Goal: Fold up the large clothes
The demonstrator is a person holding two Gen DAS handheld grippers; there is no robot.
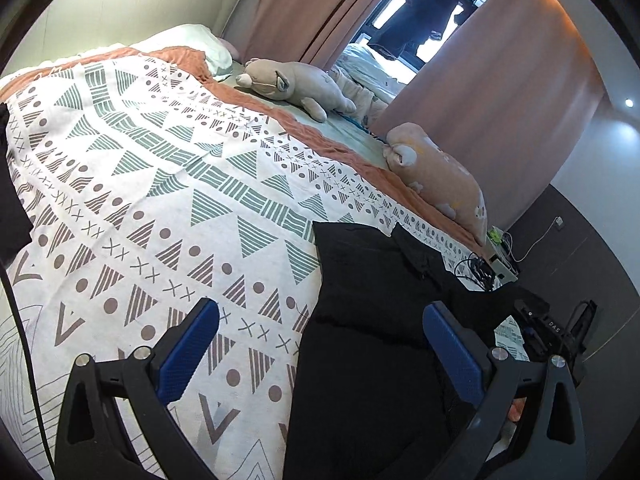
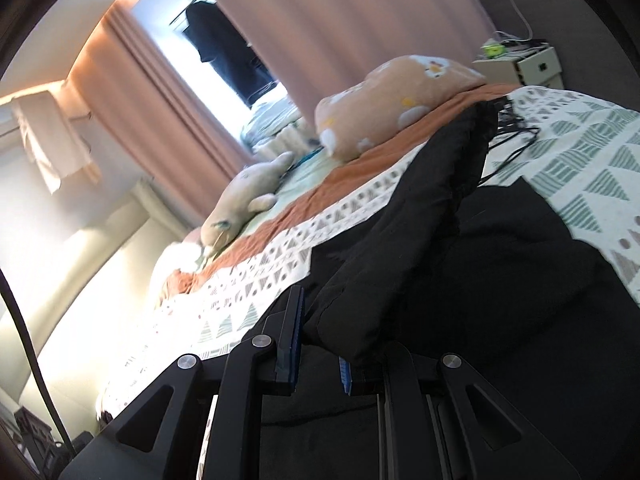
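Observation:
A large black garment (image 1: 372, 320) lies on the bed over a white patterned blanket (image 1: 160, 184). My left gripper (image 1: 320, 340) is open, its blue pads wide apart just above the garment's left edge, holding nothing. My right gripper (image 2: 320, 344) is shut on a thick fold of the black garment (image 2: 400, 240) and lifts it off the bed. The right gripper also shows at the right edge of the left wrist view (image 1: 560, 328), dark and partly hidden. Another dark piece of cloth (image 1: 12, 200) sits at the far left edge.
A grey plush toy (image 1: 296, 84) and an orange pillow (image 1: 440, 176) lie along the far side of the bed. Pink curtains (image 1: 500, 80) hang behind. A small stand with cables (image 2: 528, 60) is past the bed's end.

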